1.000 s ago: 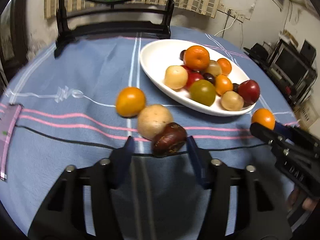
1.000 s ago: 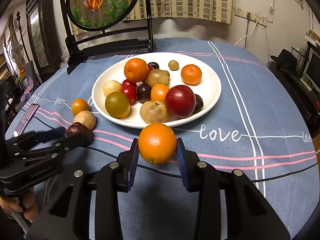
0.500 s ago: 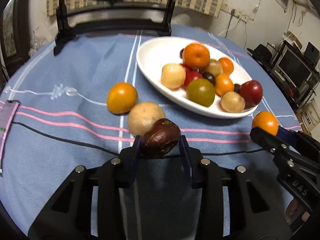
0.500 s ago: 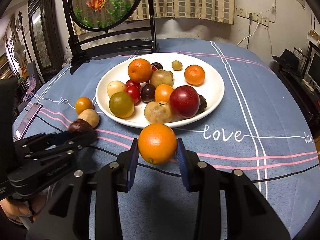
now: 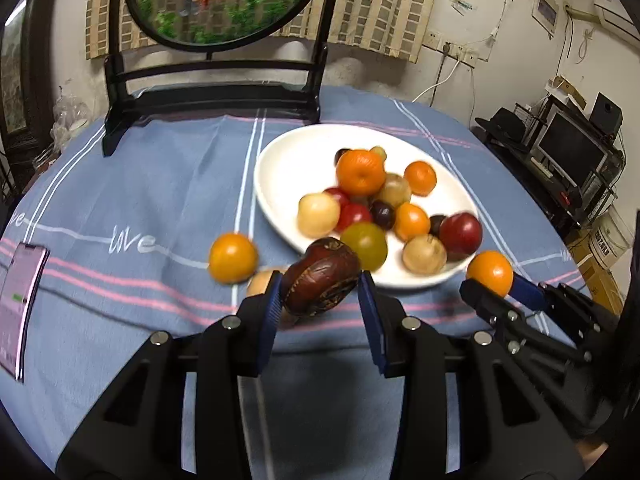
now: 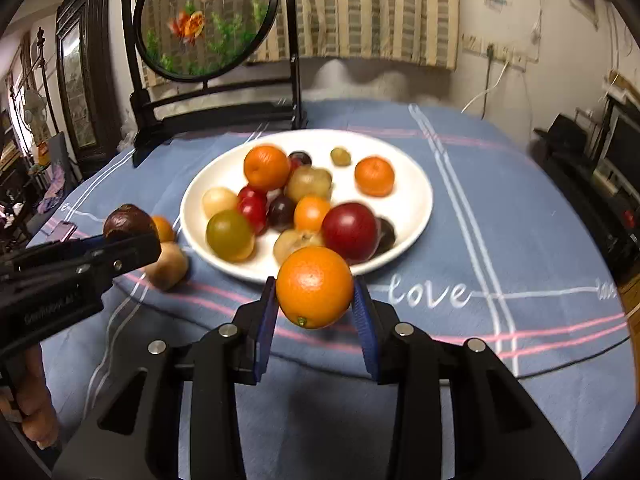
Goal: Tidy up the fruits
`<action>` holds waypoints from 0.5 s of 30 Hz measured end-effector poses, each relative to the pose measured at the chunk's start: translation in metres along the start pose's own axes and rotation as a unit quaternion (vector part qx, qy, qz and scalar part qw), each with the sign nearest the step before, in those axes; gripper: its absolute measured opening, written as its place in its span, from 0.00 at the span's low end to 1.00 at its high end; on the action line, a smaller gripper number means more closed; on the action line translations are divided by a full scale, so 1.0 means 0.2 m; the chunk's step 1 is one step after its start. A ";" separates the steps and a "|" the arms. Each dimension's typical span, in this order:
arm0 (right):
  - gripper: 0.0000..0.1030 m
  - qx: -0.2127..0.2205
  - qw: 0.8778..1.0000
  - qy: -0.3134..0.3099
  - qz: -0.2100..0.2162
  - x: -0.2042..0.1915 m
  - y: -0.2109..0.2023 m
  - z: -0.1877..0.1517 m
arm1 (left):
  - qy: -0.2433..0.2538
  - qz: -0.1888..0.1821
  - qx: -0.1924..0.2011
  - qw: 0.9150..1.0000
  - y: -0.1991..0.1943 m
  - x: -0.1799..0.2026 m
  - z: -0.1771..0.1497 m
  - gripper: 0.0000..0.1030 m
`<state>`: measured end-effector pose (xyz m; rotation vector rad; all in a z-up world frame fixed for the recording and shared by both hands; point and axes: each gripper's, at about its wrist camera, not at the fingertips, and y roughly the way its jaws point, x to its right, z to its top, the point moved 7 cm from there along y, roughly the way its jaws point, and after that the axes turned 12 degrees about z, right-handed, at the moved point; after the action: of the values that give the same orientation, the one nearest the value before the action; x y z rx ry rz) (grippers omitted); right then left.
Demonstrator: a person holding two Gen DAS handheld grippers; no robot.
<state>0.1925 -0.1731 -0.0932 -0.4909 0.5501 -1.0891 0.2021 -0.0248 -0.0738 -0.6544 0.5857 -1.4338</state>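
Left wrist view: our left gripper (image 5: 320, 300) clamps a wrinkled dark-brown fruit (image 5: 322, 276); our right gripper (image 6: 314, 312) clamps a round orange (image 6: 315, 286). Next, we carry both onto the white plate (image 5: 288, 160).

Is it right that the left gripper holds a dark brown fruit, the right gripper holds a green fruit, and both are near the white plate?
Not quite. The right gripper holds an orange fruit, as the right wrist view shows. The left gripper does hold the dark brown fruit, near the white plate.
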 end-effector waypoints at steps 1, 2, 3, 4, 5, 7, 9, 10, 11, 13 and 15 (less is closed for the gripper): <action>0.36 0.010 1.000 -0.002 -0.006 0.01 -0.01 0.02 | 0.000 -0.003 0.000 1.000 0.02 0.02 0.02 0.38; 0.36 0.017 1.000 -0.001 -0.011 0.02 -0.01 0.04 | 0.000 -0.005 0.000 1.000 0.03 0.03 0.04 0.38; 0.36 0.023 1.000 0.002 -0.015 0.03 -0.01 0.06 | 0.000 -0.006 0.001 1.000 0.04 0.04 0.06 0.38; 0.36 0.024 1.000 0.003 -0.016 0.04 -0.01 0.08 | 0.000 -0.007 0.002 1.000 0.06 0.06 0.08 0.38; 0.36 0.023 1.000 0.005 -0.015 0.05 0.00 0.09 | -0.001 -0.010 0.002 1.000 0.08 0.07 0.10 0.38; 0.36 0.019 1.000 0.004 -0.013 0.05 0.02 0.12 | -0.008 -0.015 -0.001 1.000 0.12 0.09 0.15 0.38; 0.36 0.019 1.000 -0.006 -0.017 0.04 0.06 0.15 | -0.015 -0.022 -0.001 1.000 0.16 0.10 0.20 0.38; 0.36 0.026 0.999 -0.010 -0.017 0.04 0.07 0.17 | -0.017 -0.025 -0.002 1.000 0.16 0.11 0.22 0.38; 0.36 0.030 0.999 -0.011 -0.016 0.03 0.08 0.18 | -0.018 -0.029 -0.002 0.999 0.18 0.12 0.24 0.38; 0.36 0.043 0.998 -0.024 -0.026 0.01 0.11 0.20 | -0.018 -0.026 0.000 1.000 0.21 0.14 0.26 0.38; 0.36 0.051 0.998 -0.034 -0.028 0.00 0.14 0.21 | -0.019 -0.027 -0.004 0.999 0.24 0.16 0.27 0.38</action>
<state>0.2373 -0.1579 -0.0783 -0.4541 0.4203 -1.1445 0.2752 -0.0525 -0.0694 -0.7065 0.5480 -1.4670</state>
